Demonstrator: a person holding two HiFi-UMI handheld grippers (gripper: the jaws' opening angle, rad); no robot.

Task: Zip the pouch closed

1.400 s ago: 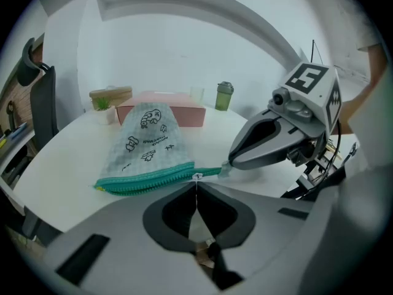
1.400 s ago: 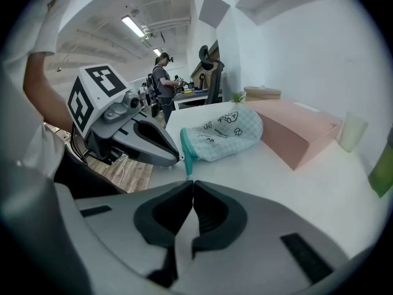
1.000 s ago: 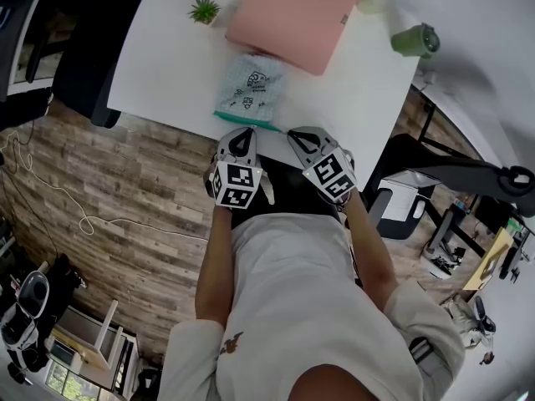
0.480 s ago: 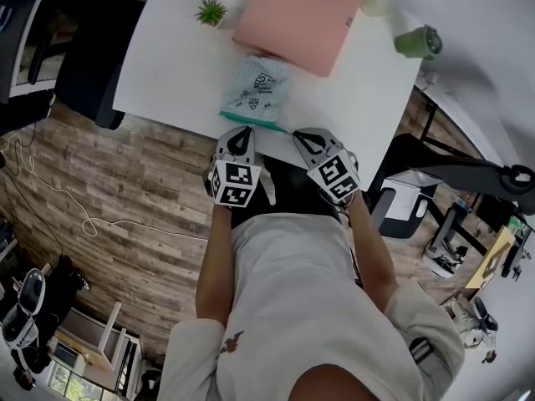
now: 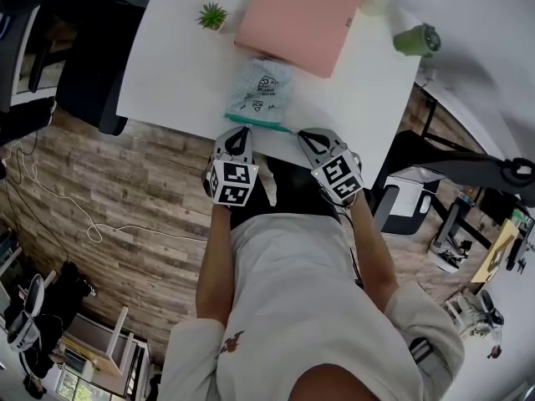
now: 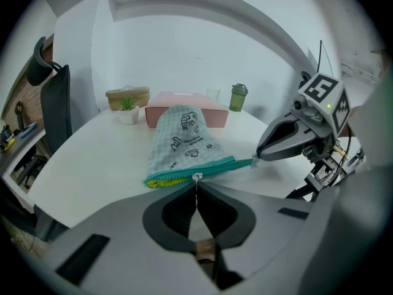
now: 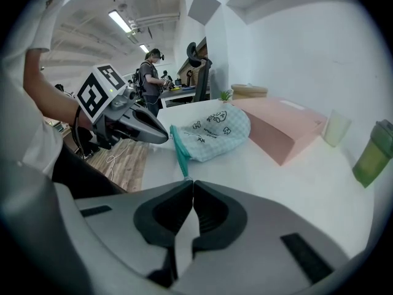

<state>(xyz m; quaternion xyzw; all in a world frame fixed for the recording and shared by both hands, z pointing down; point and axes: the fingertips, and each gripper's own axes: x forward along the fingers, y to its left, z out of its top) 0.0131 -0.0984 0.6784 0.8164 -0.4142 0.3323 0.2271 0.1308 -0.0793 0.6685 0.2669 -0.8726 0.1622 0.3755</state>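
Pouch (image 6: 184,137) gapes yellow-lined, left claw (image 6: 196,180) clamped on its zipper pull (image 6: 197,177), right claw (image 7: 190,182) on its teal tail (image 7: 182,163).

Pouch (image 5: 261,90) print too small to read; pink box (image 5: 297,19) cropped @ top.

Both forearms reach toward the frame's top; left hand-held gripper (image 5: 237,132) and right hand-held gripper (image 5: 303,134) sit side by side, jaws pinched closed.
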